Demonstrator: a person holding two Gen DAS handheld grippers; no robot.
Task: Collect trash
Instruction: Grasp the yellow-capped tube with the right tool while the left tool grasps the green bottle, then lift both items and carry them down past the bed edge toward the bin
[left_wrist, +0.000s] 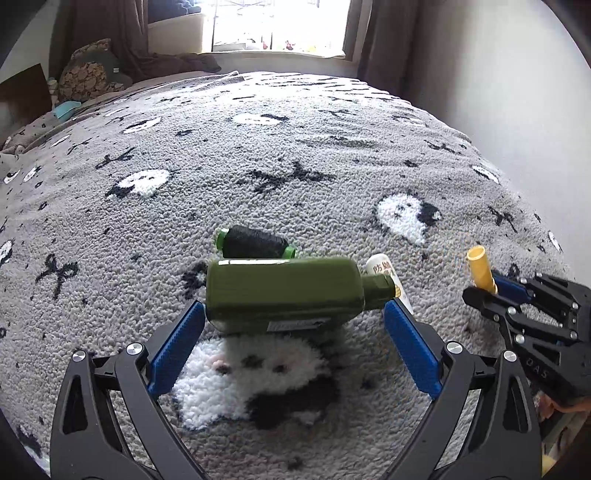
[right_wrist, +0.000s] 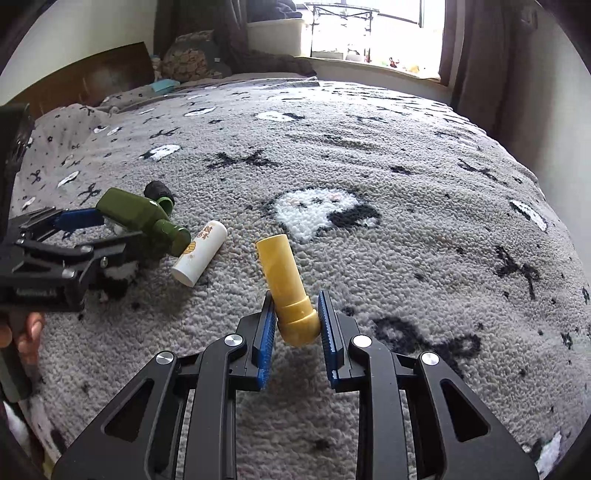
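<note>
A green bottle (left_wrist: 288, 291) lies sideways between the blue pads of my left gripper (left_wrist: 293, 317); the jaws touch its two ends and hold it just above the blanket. It also shows in the right wrist view (right_wrist: 140, 218). My right gripper (right_wrist: 297, 325) is shut on a yellow tube (right_wrist: 286, 284), gripping its round capped end; the tube (left_wrist: 480, 269) points up. A white tube (right_wrist: 201, 253) with orange print lies on the blanket between the grippers. A black thread spool (left_wrist: 255, 242) with green ends lies just behind the bottle.
The grey patterned blanket (left_wrist: 295, 147) covers the bed. Pillows (left_wrist: 88, 74) and a teal item lie at the far left. A window (left_wrist: 277, 26) with brown curtains is beyond the bed. A white wall (left_wrist: 498, 74) runs along the right side.
</note>
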